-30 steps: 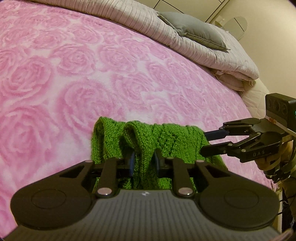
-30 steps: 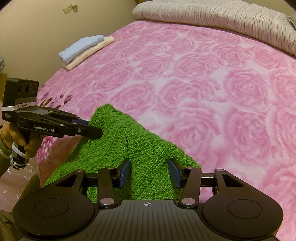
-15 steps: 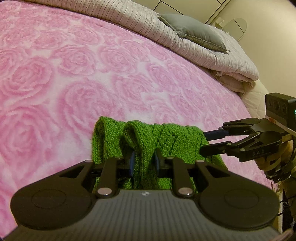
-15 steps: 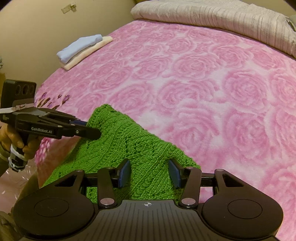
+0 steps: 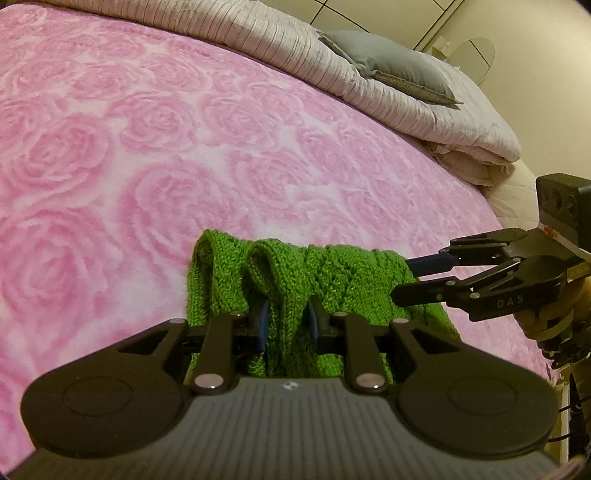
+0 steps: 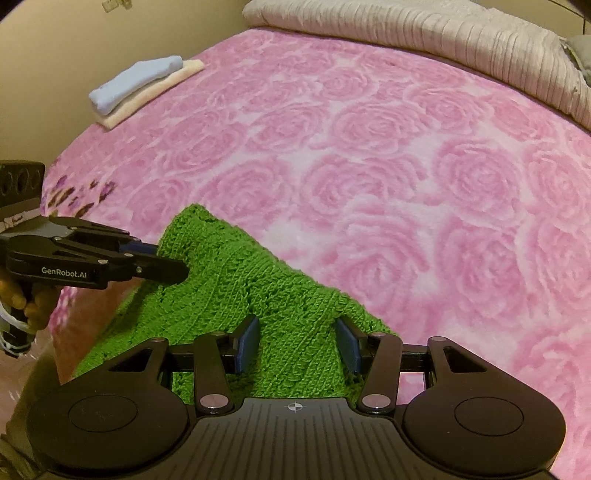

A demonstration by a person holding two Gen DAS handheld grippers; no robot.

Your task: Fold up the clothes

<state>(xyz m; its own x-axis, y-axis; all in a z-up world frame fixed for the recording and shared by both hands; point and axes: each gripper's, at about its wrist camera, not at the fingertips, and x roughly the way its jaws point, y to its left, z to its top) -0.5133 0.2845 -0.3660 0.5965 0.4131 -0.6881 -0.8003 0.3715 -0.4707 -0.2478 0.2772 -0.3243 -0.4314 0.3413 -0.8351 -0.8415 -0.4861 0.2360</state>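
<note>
Green knit garment; pink rose-patterned blanket; grey pillow.

Left gripper angled down, jaws pinched on green knitted garment, right gripper angled down, jaws clamping a wide bunch of it

One green knitted garment, two claws, left and right, two folded cloths stacked (blue over cream), one grey pillow, one pale quilt, one bed.
</note>
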